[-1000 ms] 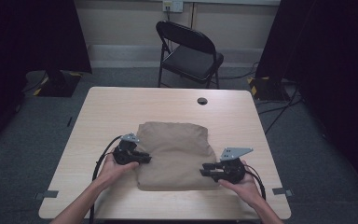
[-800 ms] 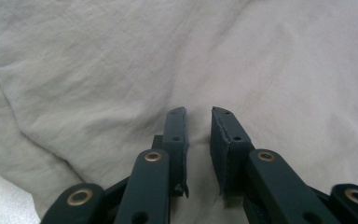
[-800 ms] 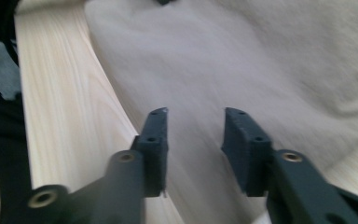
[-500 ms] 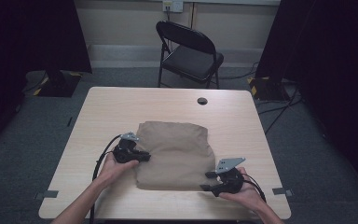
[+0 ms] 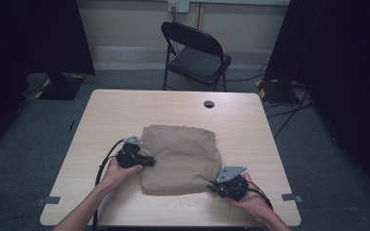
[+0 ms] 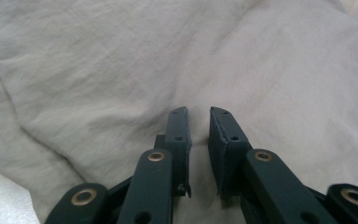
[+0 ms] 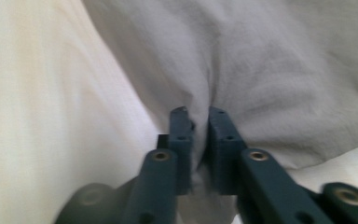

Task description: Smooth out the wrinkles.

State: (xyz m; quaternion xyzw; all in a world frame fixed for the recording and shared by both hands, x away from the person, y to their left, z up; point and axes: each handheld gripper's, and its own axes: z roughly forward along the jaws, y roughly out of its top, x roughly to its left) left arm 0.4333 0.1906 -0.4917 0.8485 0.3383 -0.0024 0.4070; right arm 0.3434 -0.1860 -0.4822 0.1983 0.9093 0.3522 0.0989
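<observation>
**Right gripper drops to the near corner as we work the folded cloth**

In the high view our right gripper (image 5: 214, 185), which a second ago sat beside the right edge of the folded tan fabric bundle (image 5: 180, 159), now sits lower, at the bundle's near right corner on the pale wooden table (image 5: 125, 108). Its own view shows the jaws nearly closed with a pinch of the fabric (image 7: 270, 70) caught between them. Our left gripper (image 5: 150, 161) has not moved from the left edge; its jaws (image 6: 198, 130) stand slightly parted over the cloth, gripping nothing we can see. We judge a corner lift or fold is being set up.
</observation>
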